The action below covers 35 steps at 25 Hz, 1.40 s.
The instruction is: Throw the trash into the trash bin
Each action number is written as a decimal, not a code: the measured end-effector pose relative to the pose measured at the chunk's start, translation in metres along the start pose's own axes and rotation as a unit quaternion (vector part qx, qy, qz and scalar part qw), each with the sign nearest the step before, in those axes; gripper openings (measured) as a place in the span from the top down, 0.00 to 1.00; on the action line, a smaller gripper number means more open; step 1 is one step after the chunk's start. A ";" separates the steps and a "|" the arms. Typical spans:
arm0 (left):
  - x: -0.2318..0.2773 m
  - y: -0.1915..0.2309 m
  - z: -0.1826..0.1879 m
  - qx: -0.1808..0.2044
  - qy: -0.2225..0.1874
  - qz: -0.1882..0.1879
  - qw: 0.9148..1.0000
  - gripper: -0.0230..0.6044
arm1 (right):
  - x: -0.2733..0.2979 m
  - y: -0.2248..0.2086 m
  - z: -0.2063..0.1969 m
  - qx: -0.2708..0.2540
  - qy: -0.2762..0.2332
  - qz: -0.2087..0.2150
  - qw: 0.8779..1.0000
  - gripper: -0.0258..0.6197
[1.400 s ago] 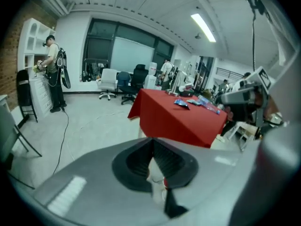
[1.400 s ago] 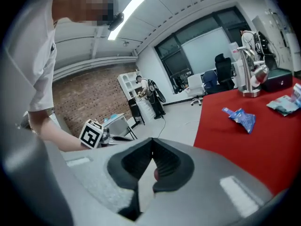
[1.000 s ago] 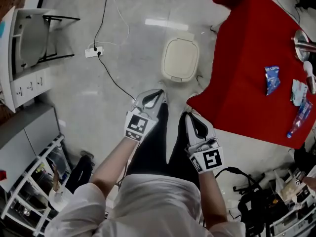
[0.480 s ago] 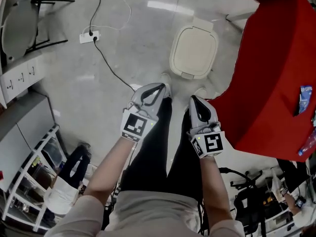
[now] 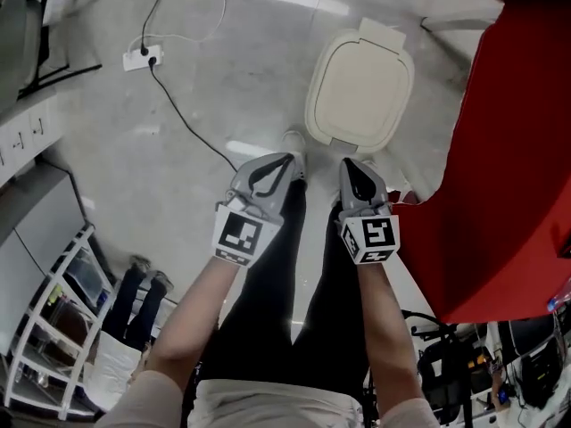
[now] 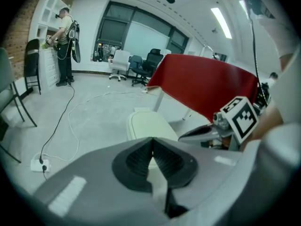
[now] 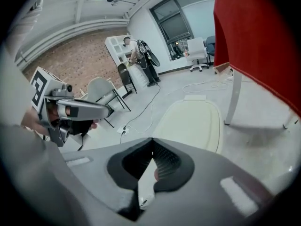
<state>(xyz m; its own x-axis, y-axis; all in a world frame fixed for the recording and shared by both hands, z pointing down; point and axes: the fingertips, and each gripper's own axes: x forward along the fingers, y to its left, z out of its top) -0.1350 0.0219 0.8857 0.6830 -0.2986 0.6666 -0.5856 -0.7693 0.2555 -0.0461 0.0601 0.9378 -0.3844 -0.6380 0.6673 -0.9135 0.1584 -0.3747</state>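
Observation:
The trash bin is cream, with its lid closed, and stands on the grey floor just beyond my feet. It also shows low and close in the left gripper view and in the right gripper view. My left gripper points down at the floor just left of the bin, its fingertips meeting with nothing between them. My right gripper hangs beside it near the bin's near edge, jaws shut and empty. No trash is in view.
A red-covered table stands close on the right, one white leg beside the bin. A power strip with a black cable lies on the floor at left. A white wire rack is at lower left, and cable clutter at lower right.
Both grippers have dropped lower toward the floor, still side by side and shut. The bin now looks larger and nearer, and the tabletop with its items has slid out of view.

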 end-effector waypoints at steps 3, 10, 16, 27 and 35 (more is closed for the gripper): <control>0.011 0.004 -0.013 -0.005 0.004 0.002 1.000 0.96 | 0.014 -0.009 -0.027 0.007 0.024 -0.008 1.000 0.96; 0.021 0.006 -0.030 -0.019 0.009 0.005 1.000 0.96 | 0.042 -0.031 -0.073 0.016 0.086 -0.037 0.996 0.96; 0.021 0.007 -0.036 -0.022 0.010 0.007 1.000 0.96 | 0.051 -0.034 -0.085 0.007 0.130 -0.070 0.989 0.96; -0.002 -0.002 -0.020 -0.026 0.009 0.015 1.000 0.96 | 0.027 -0.032 -0.049 0.038 0.094 -0.073 0.992 0.96; -0.045 -0.035 0.042 -0.028 -0.013 0.007 0.999 0.96 | -0.044 0.016 0.031 0.028 0.021 -0.044 0.998 0.96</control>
<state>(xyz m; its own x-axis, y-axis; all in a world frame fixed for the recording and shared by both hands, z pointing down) -0.1267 0.0387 0.8172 0.6845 -0.3247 0.6527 -0.6191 -0.7315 0.2855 -0.0395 0.0668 0.8827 -0.3099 -0.6154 0.7248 -0.9354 0.0608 -0.3484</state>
